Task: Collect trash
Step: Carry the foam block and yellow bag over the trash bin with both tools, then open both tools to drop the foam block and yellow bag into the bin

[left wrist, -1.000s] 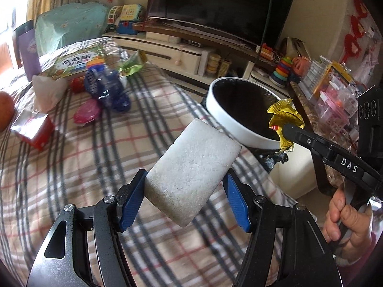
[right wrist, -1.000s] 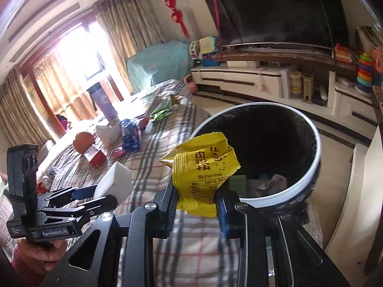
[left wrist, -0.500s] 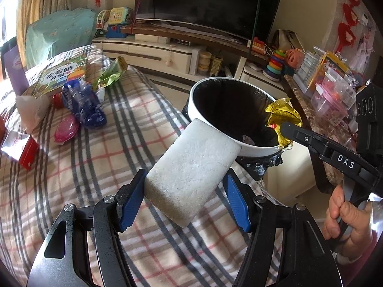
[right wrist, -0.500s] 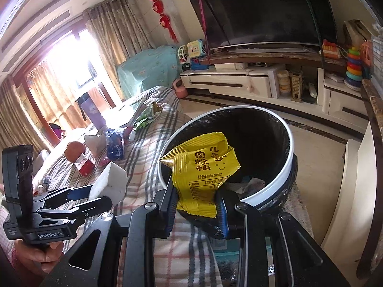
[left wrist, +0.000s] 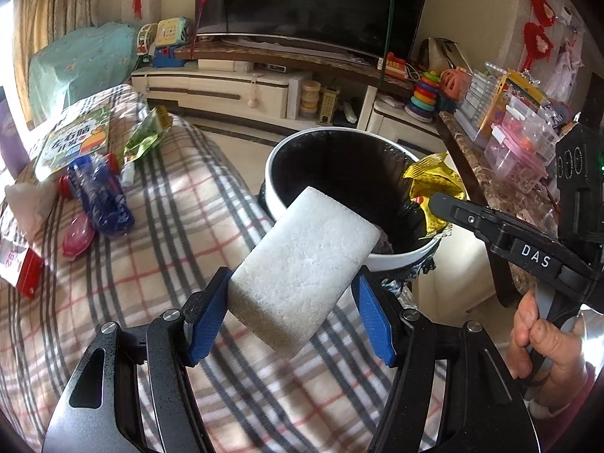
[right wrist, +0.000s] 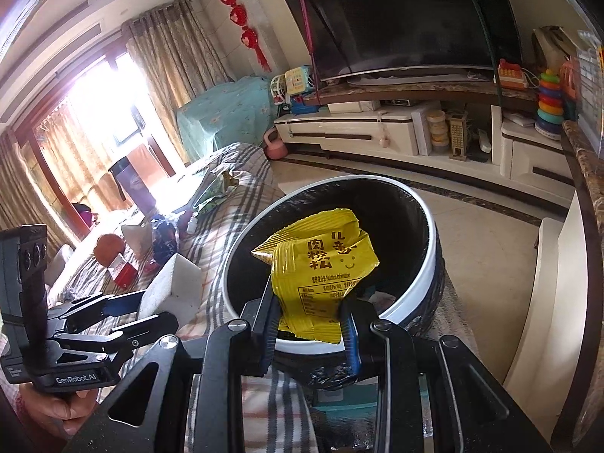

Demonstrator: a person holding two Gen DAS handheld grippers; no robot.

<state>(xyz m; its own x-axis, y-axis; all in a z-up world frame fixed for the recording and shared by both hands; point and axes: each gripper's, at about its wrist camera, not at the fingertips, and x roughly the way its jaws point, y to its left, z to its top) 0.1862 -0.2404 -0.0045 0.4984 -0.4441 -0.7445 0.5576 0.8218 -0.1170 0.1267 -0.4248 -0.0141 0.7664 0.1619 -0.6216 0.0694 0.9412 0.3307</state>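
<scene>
My left gripper [left wrist: 292,311] is shut on a white foam block [left wrist: 302,275], whose far end reaches over the near rim of the white-rimmed bin [left wrist: 396,258] with its black liner. My right gripper [right wrist: 307,324] is shut on a crumpled yellow snack wrapper [right wrist: 321,268] and holds it above the bin's [right wrist: 415,302] opening. In the left wrist view that wrapper [left wrist: 434,185] hangs at the bin's right edge from the right gripper [left wrist: 438,200]. The right wrist view shows the left gripper [right wrist: 151,307] with the foam block [right wrist: 173,290] at lower left.
On the plaid blanket [left wrist: 151,226] lie a crushed blue bottle [left wrist: 100,192], a pink item [left wrist: 77,236], a red box [left wrist: 20,270], a green wrapper [left wrist: 147,136] and a book [left wrist: 73,139]. A TV stand [left wrist: 264,83] sits behind; a cluttered shelf [left wrist: 509,139] stands right.
Both grippers have moved toward the bin with their loads. The foam block now overlaps the bin's rim, and the yellow wrapper sits farther over the opening.
</scene>
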